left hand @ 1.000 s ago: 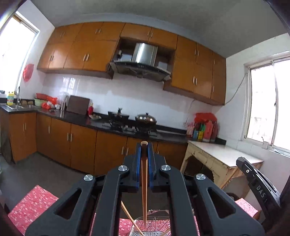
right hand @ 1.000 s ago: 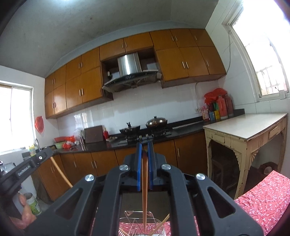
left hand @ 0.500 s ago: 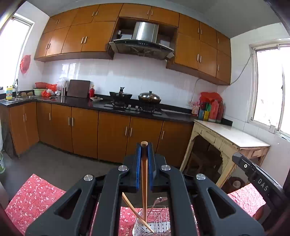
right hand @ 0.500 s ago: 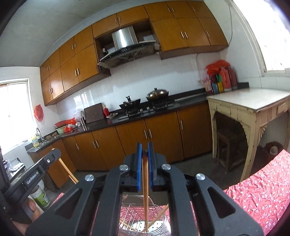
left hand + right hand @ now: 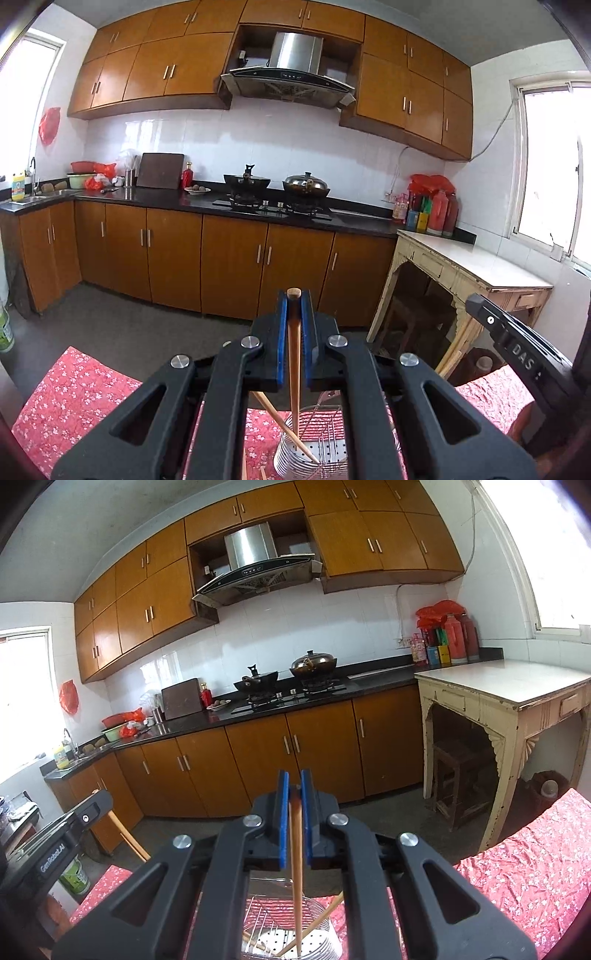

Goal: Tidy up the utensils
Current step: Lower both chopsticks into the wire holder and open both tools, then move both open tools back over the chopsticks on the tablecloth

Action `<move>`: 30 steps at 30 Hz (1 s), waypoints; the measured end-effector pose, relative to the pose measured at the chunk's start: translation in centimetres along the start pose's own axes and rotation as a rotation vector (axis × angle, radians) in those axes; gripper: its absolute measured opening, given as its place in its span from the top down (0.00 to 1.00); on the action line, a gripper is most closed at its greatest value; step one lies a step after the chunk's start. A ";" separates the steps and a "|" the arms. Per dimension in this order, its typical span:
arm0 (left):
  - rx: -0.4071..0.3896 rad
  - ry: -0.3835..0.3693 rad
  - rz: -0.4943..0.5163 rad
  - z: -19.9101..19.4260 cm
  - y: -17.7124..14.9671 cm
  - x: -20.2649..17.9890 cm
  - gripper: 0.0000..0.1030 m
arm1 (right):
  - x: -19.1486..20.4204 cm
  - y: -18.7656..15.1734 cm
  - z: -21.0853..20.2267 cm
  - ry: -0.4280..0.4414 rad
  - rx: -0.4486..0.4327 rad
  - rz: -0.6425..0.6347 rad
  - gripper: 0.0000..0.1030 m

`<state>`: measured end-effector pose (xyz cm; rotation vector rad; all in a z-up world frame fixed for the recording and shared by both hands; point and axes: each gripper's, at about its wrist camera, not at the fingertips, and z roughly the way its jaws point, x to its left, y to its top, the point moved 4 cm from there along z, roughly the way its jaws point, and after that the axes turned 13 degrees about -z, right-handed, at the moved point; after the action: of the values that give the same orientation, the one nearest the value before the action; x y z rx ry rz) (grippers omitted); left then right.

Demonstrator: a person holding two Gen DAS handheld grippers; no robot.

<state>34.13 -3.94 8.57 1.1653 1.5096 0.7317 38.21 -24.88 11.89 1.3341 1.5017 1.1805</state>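
Note:
In the left wrist view my left gripper (image 5: 294, 299) is shut on a wooden chopstick (image 5: 294, 354) that hangs straight down, its tip inside the wire-and-steel utensil holder (image 5: 325, 452). Another chopstick (image 5: 279, 421) leans in that holder. My right gripper (image 5: 294, 782) is likewise shut on an upright chopstick (image 5: 295, 849), whose lower end reaches into the utensil holder (image 5: 269, 938), beside a leaning chopstick (image 5: 317, 921). Each view catches the other tool at its edge: the right gripper's body (image 5: 517, 354) and the left gripper's body (image 5: 59, 853).
The holder stands on a red floral cloth (image 5: 74, 398) (image 5: 524, 878). Beyond lie a grey floor, wooden kitchen cabinets (image 5: 229, 266) with a stove and pots, and a cream side table (image 5: 509, 698) at the right.
Both grippers sank and tipped downward with their chopsticks. The holder and red cloth now show more fully below the jaws, and both chopstick tips reach deeper into the holder.

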 end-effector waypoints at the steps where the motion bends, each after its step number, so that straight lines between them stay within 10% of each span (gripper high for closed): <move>1: 0.005 0.000 -0.001 0.1 0.0 0.0 0.93 | 0.0 0.0 0.0 -0.004 -0.002 -0.001 0.92; 5: 0.046 -0.006 -0.017 0.6 -0.2 0.0 0.93 | 0.3 -0.3 0.6 0.001 0.021 -0.017 0.91; 9: 0.052 0.002 -0.016 0.3 -0.1 0.4 0.92 | -0.5 -0.7 -0.1 -0.018 0.020 0.008 0.62; 13: 0.017 0.027 -0.045 -1.2 0.7 1.5 0.55 | -1.7 -0.6 -1.9 -0.046 0.007 0.020 0.59; 18: -0.015 0.053 -0.040 -4.0 1.1 3.1 0.52 | -3.0 -1.0 -5.1 -0.076 -0.003 0.018 0.52; 30: 0.073 0.185 -0.032 -9.7 -6.1 10.0 0.31 | -5.5 -14.8 -10.4 -0.133 0.289 0.003 0.51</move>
<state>23.21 4.50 2.09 1.1499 1.7175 0.7856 25.24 -31.90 0.08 1.5725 1.6157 0.8798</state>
